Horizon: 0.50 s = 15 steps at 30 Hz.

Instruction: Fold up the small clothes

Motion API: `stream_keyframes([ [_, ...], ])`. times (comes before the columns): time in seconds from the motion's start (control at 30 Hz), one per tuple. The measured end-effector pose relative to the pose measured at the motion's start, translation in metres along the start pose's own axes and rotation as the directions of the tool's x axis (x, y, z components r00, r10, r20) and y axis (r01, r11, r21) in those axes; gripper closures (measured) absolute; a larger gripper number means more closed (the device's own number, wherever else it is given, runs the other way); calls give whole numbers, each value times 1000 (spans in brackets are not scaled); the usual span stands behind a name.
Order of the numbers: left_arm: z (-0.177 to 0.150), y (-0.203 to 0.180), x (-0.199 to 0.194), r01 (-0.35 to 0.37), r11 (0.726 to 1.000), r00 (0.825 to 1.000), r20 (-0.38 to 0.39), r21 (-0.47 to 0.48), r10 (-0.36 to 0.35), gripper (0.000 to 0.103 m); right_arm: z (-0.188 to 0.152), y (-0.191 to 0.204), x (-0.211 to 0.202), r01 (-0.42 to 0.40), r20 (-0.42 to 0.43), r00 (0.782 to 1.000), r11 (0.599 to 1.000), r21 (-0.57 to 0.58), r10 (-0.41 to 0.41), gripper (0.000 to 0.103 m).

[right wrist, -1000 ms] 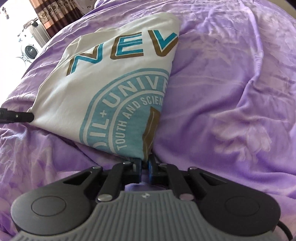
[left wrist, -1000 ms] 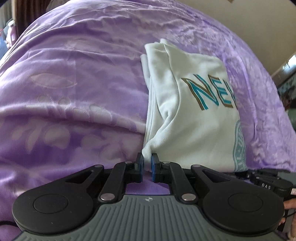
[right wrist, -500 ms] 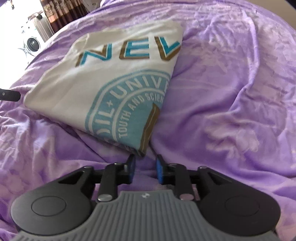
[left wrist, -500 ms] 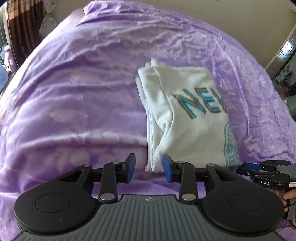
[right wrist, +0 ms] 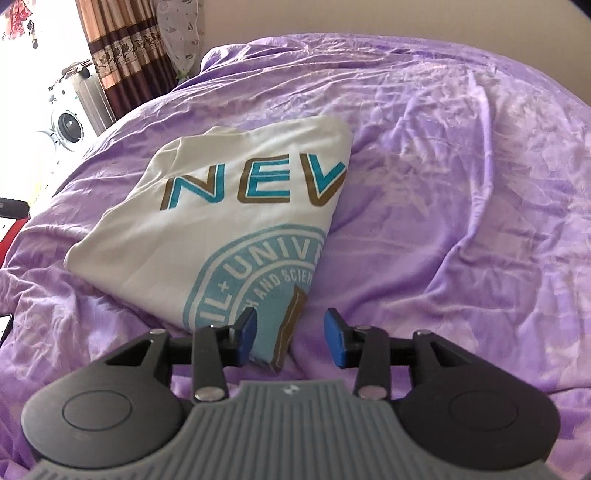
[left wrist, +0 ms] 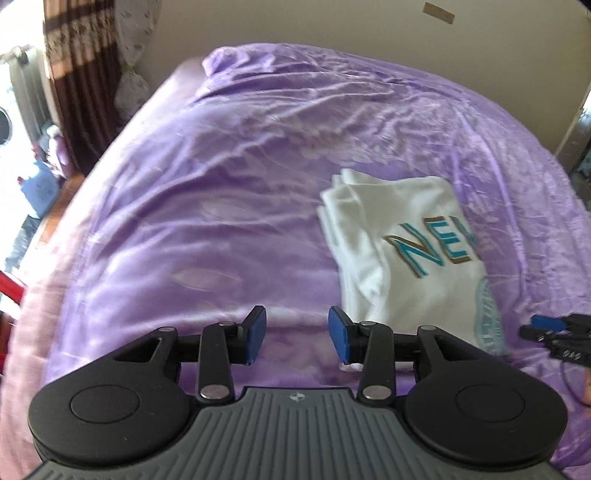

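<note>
A white T-shirt (left wrist: 402, 258) with teal and brown lettering and a round teal emblem lies folded flat on the purple bedspread (left wrist: 221, 192). It also shows in the right wrist view (right wrist: 229, 229). My left gripper (left wrist: 297, 334) is open and empty, raised above the bed, just left of the shirt's near left corner. My right gripper (right wrist: 290, 341) is open and empty, raised over the shirt's near right corner. The right gripper's tip shows at the right edge of the left wrist view (left wrist: 554, 332).
The bedspread (right wrist: 461, 184) covers the whole bed and is wrinkled. Brown curtains (right wrist: 125, 48) and a washing machine (right wrist: 70, 125) stand beyond the bed's far left side. A beige wall (left wrist: 332, 26) runs behind the bed.
Both grippers let go of the shirt's near corners, opened wide, and pulled back and up. The folded shirt stays flat on the bed.
</note>
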<state>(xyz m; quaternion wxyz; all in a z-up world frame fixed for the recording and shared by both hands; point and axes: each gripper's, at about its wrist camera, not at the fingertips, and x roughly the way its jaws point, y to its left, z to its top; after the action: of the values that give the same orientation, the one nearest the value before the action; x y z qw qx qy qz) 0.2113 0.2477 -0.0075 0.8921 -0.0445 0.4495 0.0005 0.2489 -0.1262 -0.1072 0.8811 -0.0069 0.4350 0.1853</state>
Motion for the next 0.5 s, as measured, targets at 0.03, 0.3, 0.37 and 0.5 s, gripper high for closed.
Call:
stream_keyframes([
  [0.03, 3, 1, -1, -17, 1000, 1000, 2, 8, 17, 55, 3, -1, 2, 5, 2, 1000, 1000, -3, -5, 66],
  [0.3, 38, 3, 2, 14, 1000, 998, 54, 20, -15, 46, 40, -16, 5, -8, 30, 1000, 999, 43, 7, 53],
  [0.37, 50, -3, 7, 31, 999, 997, 66, 19, -32, 43, 52, -20, 9, 6, 28, 1000, 999, 43, -7, 50],
  [0.5, 73, -16, 21, 89, 996, 992, 86, 18, -90, 35, 74, -27, 19, 14, 31, 999, 999, 46, -15, 43],
])
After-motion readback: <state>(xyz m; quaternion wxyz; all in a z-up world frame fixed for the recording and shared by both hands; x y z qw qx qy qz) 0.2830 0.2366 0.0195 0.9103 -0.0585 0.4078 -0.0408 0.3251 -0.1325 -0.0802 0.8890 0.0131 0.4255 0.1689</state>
